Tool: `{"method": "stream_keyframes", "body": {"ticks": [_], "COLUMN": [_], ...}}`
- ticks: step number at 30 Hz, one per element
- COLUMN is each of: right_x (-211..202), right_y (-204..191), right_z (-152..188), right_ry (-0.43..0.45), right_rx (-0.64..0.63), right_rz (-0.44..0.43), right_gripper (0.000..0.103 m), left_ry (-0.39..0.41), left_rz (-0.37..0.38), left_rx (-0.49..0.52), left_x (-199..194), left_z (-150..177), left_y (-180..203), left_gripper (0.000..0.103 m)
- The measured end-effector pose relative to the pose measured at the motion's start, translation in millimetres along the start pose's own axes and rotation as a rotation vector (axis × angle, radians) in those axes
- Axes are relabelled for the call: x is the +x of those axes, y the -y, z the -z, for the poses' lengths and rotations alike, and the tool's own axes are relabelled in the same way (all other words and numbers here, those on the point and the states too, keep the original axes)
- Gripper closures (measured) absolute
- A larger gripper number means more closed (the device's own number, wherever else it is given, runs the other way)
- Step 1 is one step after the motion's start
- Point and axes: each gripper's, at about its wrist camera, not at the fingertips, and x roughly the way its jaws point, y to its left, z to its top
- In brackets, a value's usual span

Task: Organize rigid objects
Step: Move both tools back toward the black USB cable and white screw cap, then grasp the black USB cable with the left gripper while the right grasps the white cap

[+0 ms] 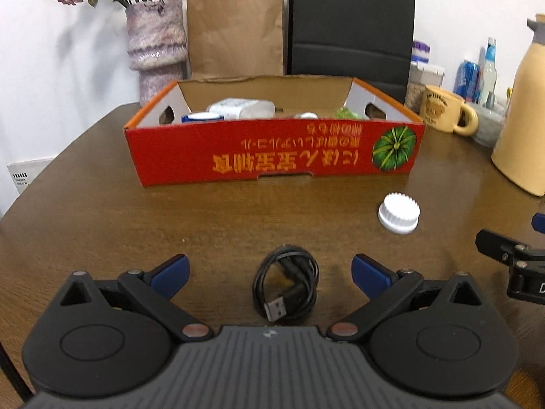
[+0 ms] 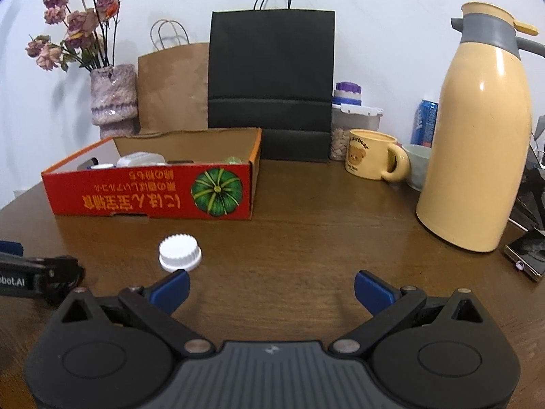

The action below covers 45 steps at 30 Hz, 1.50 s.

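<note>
A red cardboard box (image 1: 272, 151) stands open on the brown table, also in the right wrist view (image 2: 150, 194). It holds several small items, among them a white charger (image 1: 238, 107). A coiled black USB cable (image 1: 286, 284) lies between the fingers of my left gripper (image 1: 270, 274), which is open and not touching it. A white ribbed cap (image 1: 398, 212) lies on the table to the right, also in the right wrist view (image 2: 180, 252). My right gripper (image 2: 271, 289) is open and empty, with the cap just beyond its left finger.
A flower vase (image 2: 114, 97), a brown paper bag (image 2: 173, 88) and a black bag (image 2: 270, 81) stand behind the box. A yellow mug (image 2: 371, 158), a yellow thermos (image 2: 477, 143), a bowl, jars and a can crowd the right side. A phone (image 2: 526, 254) lies at far right.
</note>
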Motion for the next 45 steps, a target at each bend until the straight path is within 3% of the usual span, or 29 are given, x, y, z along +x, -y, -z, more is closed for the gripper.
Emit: {"method": "stream_keyframes", "body": {"ticks": [9, 13, 18, 33, 45], "right_x": [2, 3, 4, 5, 12], "right_y": [1, 1, 1, 1, -25], "right_z": [3, 2, 3, 3, -4], "right_ry": [-0.023, -0.026, -0.029, -0.024, -0.012], "right_rx": [0.0, -0.002, -0.001, -0.003, -0.055], "right_rz": [0.007, 0.007, 0.007, -0.01, -0.085], "right_gripper": [0.0, 0.0, 0.0, 0.0, 0.0], "left_ry": [-0.027, -0.013, 0.003, 0.049, 0.113], "left_rz": [-0.036, -0.048, 0.0, -0.005, -0.069], "left_rx": [0.002, 0.019, 0.028, 0.003, -0.072], "left_x": [10, 9, 5, -3, -6], "left_z": [5, 6, 7, 1, -14], "left_y": [2, 6, 7, -2, -49], "left_gripper": [0.001, 0.026, 0.061, 0.063, 0.063]}}
